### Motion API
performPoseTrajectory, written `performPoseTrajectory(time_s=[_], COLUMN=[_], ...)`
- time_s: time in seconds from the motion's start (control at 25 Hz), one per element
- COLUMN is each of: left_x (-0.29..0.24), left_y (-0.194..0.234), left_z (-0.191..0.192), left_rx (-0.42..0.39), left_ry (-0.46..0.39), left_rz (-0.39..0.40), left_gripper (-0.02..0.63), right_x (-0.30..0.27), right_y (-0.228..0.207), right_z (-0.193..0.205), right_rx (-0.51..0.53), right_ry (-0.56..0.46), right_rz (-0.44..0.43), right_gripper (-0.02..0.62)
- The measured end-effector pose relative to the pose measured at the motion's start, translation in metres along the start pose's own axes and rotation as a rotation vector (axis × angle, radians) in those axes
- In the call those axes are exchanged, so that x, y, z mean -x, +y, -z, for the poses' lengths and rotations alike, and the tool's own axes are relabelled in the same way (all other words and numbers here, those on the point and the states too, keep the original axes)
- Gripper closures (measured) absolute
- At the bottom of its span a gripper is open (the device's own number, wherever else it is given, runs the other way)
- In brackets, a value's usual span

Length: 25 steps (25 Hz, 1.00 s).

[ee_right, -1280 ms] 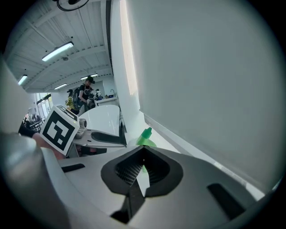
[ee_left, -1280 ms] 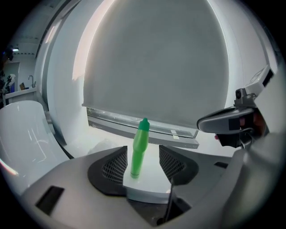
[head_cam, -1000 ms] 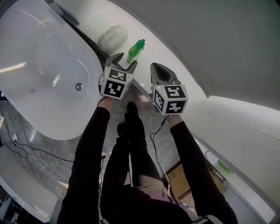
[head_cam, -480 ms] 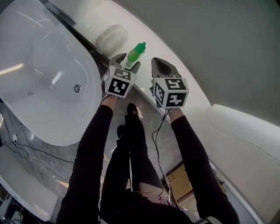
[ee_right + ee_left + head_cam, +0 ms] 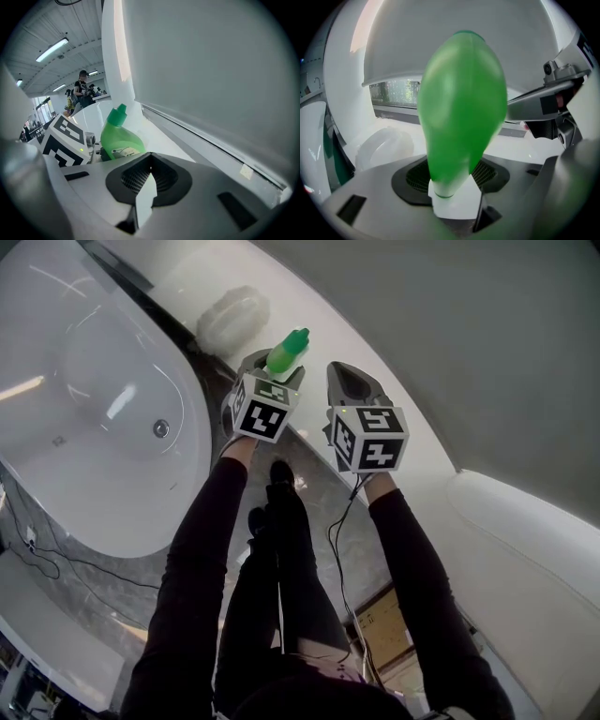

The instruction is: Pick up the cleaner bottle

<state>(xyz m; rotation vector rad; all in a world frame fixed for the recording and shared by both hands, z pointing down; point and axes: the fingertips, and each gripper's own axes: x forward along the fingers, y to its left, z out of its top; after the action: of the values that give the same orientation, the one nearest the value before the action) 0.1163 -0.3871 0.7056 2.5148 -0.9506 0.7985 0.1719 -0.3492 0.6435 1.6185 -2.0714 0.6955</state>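
I see left gripper (image 5: 273,367) nearer than earlier; jaws just opened, spread around green plastic cleaner bottle (image 5: 288,349). Right gripper (image 5: 348,381) clenched beside bottle.

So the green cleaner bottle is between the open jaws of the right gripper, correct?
No: the cleaner bottle is between the open jaws of the left gripper, which have just been opening, as the left gripper view shows. The right gripper is shut and empty.

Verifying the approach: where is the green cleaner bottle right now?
Head view, upper centre: the cleaner bottle stands on the white ledge beside the bathtub, right at the left gripper's open jaws.
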Motion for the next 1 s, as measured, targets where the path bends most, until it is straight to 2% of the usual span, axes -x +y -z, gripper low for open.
performPoseTrajectory(time_s=[0.32, 0.48, 0.68, 0.84, 1.0], left_x=[-0.012, -0.016, -0.016, -0.012, -0.003], left_y=[0.003, 0.003, 0.003, 0.006, 0.007], left_z=[0.008, 0.011, 0.009, 0.007, 0.006], left_rx=[-0.006, -0.015, -0.041, -0.014, -0.032], left_ry=[0.022, 0.022, 0.014, -0.003, -0.017], left_rz=[-0.005, -0.013, -0.021, -0.024, -0.033], left_gripper=[0.353, 0.382, 0.397, 0.408, 0.41], right_x=[-0.005, -0.009, -0.012, -0.013, -0.013], right_y=[-0.005, -0.004, -0.003, 0.0, 0.003], right_z=[0.004, 0.004, 0.002, 0.0, -0.004], right_rx=[-0.003, 0.004, 0.015, 0.025, 0.036], right_ry=[0.01, 0.019, 0.026, 0.032, 0.033], right_rz=[0.004, 0.002, -0.002, -0.006, -0.005], right_gripper=[0.594, 0.594, 0.594, 0.594, 0.594])
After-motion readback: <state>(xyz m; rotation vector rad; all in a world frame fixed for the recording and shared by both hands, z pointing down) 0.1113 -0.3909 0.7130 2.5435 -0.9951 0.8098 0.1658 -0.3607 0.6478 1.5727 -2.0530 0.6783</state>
